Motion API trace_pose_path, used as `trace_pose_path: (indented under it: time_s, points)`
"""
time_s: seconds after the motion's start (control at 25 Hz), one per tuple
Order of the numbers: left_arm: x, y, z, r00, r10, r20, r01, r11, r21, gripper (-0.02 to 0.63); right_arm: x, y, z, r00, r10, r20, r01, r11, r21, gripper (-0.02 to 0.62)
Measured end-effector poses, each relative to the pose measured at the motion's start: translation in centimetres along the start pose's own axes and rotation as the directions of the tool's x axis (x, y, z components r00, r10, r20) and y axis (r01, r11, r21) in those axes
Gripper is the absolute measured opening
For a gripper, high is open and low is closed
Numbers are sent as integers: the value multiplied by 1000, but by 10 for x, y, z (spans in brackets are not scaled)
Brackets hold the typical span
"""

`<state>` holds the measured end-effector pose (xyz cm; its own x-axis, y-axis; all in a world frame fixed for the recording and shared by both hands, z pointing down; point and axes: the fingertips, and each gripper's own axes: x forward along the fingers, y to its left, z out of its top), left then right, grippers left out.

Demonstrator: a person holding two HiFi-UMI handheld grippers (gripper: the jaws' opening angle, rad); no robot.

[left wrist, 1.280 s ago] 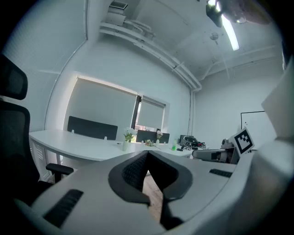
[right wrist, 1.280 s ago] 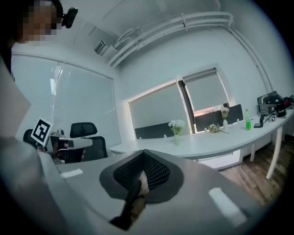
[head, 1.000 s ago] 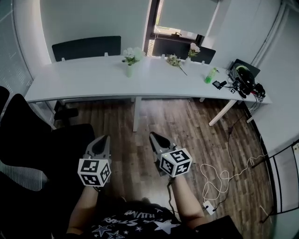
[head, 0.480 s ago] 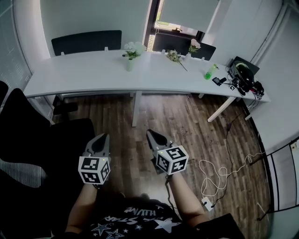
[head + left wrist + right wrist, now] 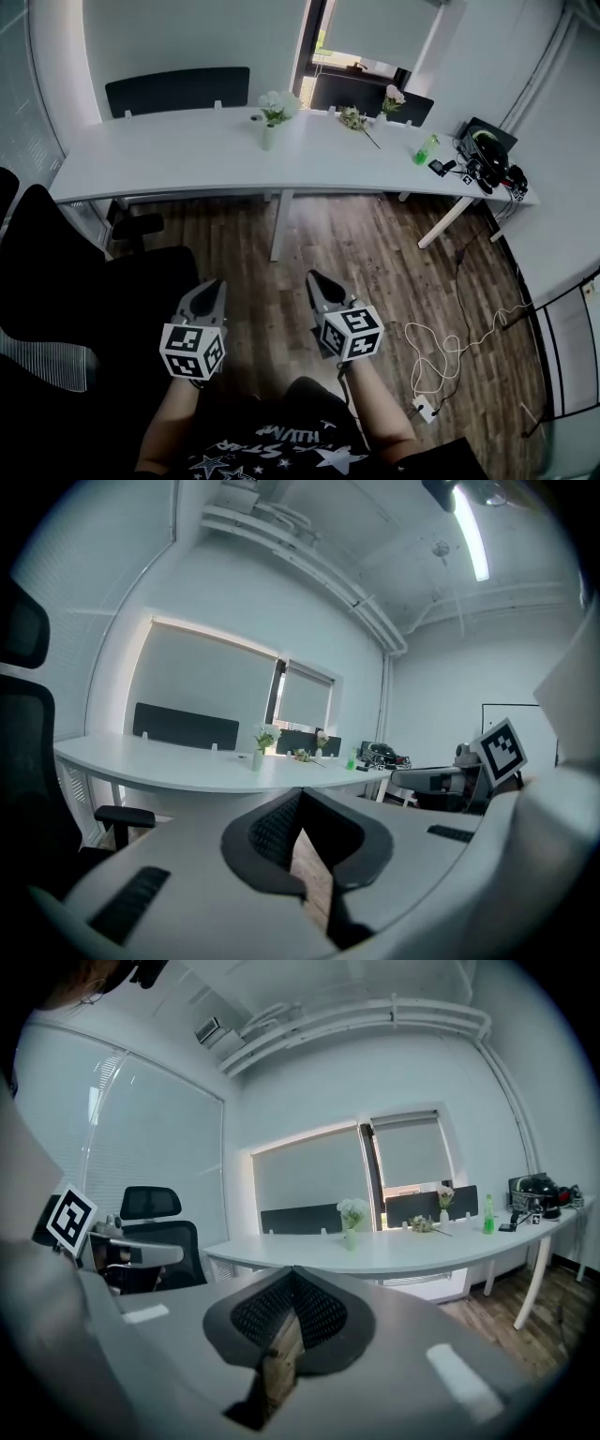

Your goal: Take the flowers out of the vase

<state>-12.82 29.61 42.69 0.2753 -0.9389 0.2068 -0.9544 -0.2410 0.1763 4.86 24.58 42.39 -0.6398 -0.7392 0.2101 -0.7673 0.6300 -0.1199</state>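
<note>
- Wood floor (image 5: 375, 244) fills the head view, with a long white counter (image 5: 169, 155) across its far side. Both forearms reach forward, low over the floor. The left gripper (image 5: 214, 285) and right gripper (image 5: 315, 277) sit side by side, well short of the counter.
- Near the counter's far edge, about midway along, a pale vase (image 5: 269, 139) stands upright holding white flowers (image 5: 275, 103). Toward the right end lie a loose sprig (image 5: 353, 119) and a green bottle (image 5: 424, 150).
- Left gripper view: its fingers (image 5: 272, 829) are pressed together on nothing and aimed at the counter. The other gripper's marker cube (image 5: 502, 747) shows at the right, and a ceiling strip light (image 5: 469, 527) that the head view lacks.
- Right gripper view: its fingers (image 5: 319, 1312) are likewise pressed together and empty. The vase stands in front of a dark panel (image 5: 300, 1219), and a black chair (image 5: 155, 1206) is at the left.
</note>
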Motion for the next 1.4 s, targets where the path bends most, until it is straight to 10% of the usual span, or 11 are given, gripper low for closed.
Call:
trace_pose_path:
  time_s: [0.44, 1.4]
  points:
    - [35, 12, -5, 999, -40, -35, 41, 999, 27, 8, 26, -30, -9, 1000, -25, 12, 23, 996, 85, 3]
    - [243, 48, 49, 991, 122, -50, -121, 992, 35, 8, 220, -183, 51, 985, 174, 8, -174, 978, 118, 3]
